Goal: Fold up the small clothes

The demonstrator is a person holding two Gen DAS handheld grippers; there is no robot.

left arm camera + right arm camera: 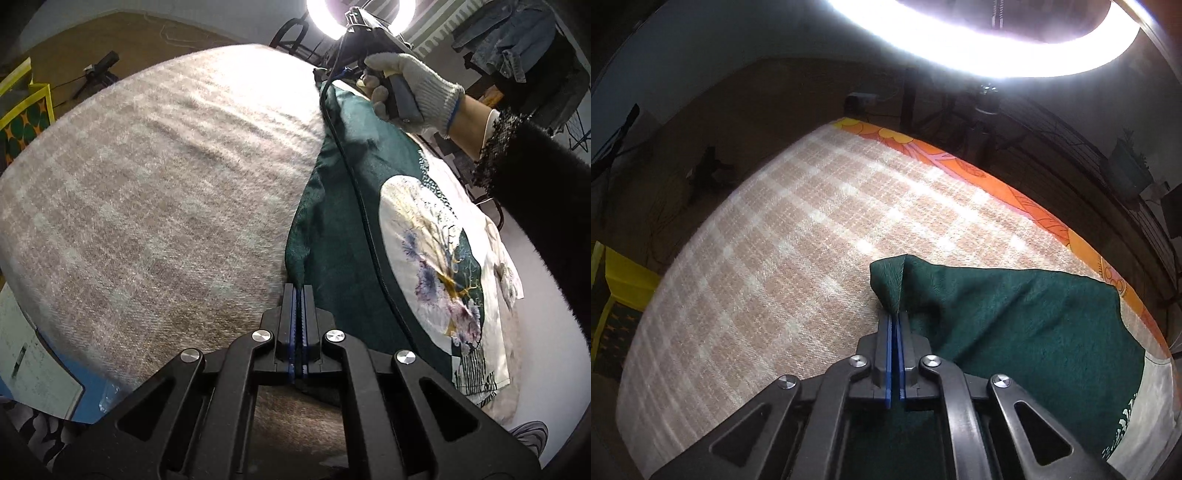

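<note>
both tongs pinching one green garment on a plaid blanket

count: one garment, two tongs, one gloved hand in view, one ring light, one blanket.

garment [343, 229]: dark green fleecy cloth with a cream panel carrying a round print of a tree with purple-blue blossoms and gold branches, plus black-and-white striped marks near its lower end. it lies spread along the right side of the beige-and-white plaid blanket [155, 192], its far corner near the blanket's far edge, where an orange flowered border strip [997, 177] shows underneath. what carries the blanket can't be told.

left tongs [300, 286]: closed narrow, blue pads together on a pinched-up green corner at the garment's near left edge.

right tongs [896, 314]: closed narrow on another green corner, cloth peaking up in a small fold just beyond the tips. in the left wrist view their tips can't be seen; only the gloved hand [413, 88] in a white knit glove gripping the handle, with a black fuzzy sleeve [535, 192] behind it.

a black cable [364, 206] runs from that handle down across the green cloth. ring light [997, 44] glares at the top of both views.
</note>
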